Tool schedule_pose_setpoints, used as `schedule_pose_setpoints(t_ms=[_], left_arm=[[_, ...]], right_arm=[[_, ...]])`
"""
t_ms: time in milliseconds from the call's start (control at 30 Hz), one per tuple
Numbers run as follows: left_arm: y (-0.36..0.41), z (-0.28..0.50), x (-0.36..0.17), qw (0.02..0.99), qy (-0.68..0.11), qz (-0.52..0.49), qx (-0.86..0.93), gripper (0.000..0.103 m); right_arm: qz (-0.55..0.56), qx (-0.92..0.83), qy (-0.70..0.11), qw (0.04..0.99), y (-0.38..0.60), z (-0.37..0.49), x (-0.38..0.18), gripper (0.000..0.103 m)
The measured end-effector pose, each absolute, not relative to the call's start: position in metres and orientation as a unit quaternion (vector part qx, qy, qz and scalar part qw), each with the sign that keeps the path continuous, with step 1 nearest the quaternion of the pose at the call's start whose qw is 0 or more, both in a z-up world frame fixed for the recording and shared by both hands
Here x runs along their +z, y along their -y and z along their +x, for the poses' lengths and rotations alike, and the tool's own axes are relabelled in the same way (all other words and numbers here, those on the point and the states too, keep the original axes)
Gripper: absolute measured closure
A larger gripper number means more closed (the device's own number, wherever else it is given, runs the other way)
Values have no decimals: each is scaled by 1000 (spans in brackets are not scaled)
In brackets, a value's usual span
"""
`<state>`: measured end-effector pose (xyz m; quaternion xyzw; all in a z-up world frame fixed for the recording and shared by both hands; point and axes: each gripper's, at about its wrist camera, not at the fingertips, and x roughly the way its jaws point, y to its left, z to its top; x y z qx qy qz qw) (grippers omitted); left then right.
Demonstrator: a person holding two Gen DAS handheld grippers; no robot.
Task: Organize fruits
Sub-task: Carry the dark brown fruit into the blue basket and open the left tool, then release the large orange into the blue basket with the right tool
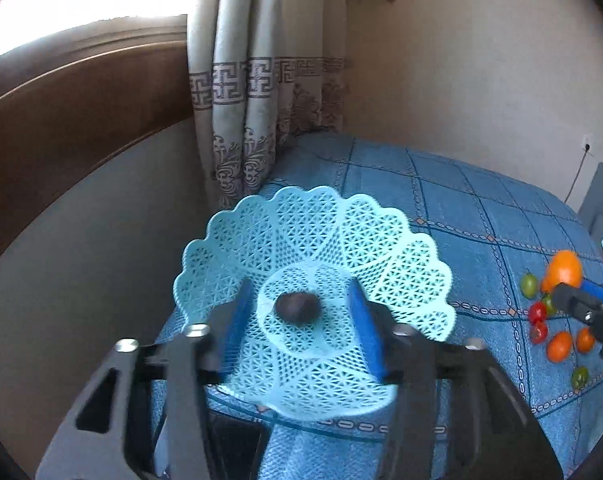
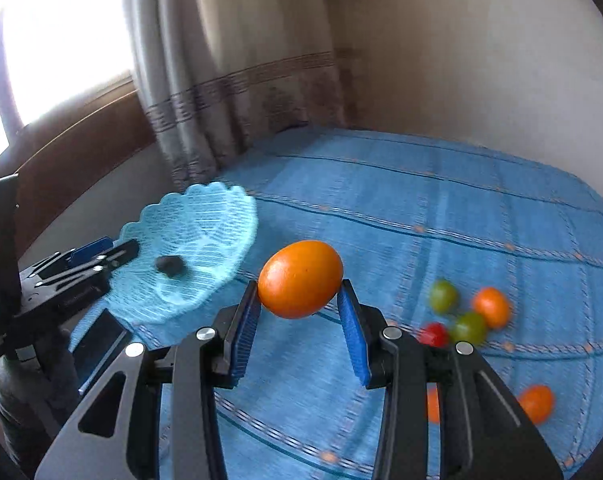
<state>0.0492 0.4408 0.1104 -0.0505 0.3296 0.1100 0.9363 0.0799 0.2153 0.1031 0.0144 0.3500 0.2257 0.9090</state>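
Early going, by the look of it: only one dark fruit (image 1: 297, 307) in the pale blue lattice basket (image 1: 381, 236), far left on the blue bedspread (image 2: 421, 184)

Left gripper (image 1: 301, 320) spread wide about the basket's near rim, gripping nothing visible

Right gripper (image 2: 301, 312) clenched on a large orange (image 2: 300, 278), lifted, right of the basket

Small oranges (image 2: 491, 307), green tomatoes (image 2: 443, 295), red tomato (image 2: 433, 334) loose, near right

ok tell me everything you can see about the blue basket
The basket is a shallow, light blue dish of openwork plastic lattice with a scalloped, petal-shaped rim and a flatter round centre. It sits over the near left corner of the blue bedspread, tilted slightly. The left gripper reaches over its near edge, fingers spread to either side of the centre; whether it grips the basket is unclear. One small dark fruit lies in the middle; nothing else is inside.
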Motion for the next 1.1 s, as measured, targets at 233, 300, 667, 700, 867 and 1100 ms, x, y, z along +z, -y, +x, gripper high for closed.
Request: schedule_pose_setpoints(t_ms=[233, 300, 667, 700, 867, 1100], left_arm=[[-467, 44, 121, 937, -306, -74, 153, 3], [-473, 42, 123, 935, -302, -81, 166, 3], [-494, 37, 126, 926, -302, -115, 194, 3], [-494, 37, 127, 927, -301, -116, 194, 3], [-492, 36, 129, 927, -301, -120, 190, 3], [-475, 36, 131, 932, -297, -105, 177, 3]], right_arm=[[-8, 260, -354, 898, -267, 86, 104, 63], [-13, 265, -356, 896, -279, 89, 103, 62], [-3, 257, -323, 911, -299, 87, 105, 19], [-3, 255, -322, 912, -297, 86, 105, 19], [20, 239, -321, 916, -280, 81, 103, 13], [12, 198, -296, 934, -260, 67, 105, 5]])
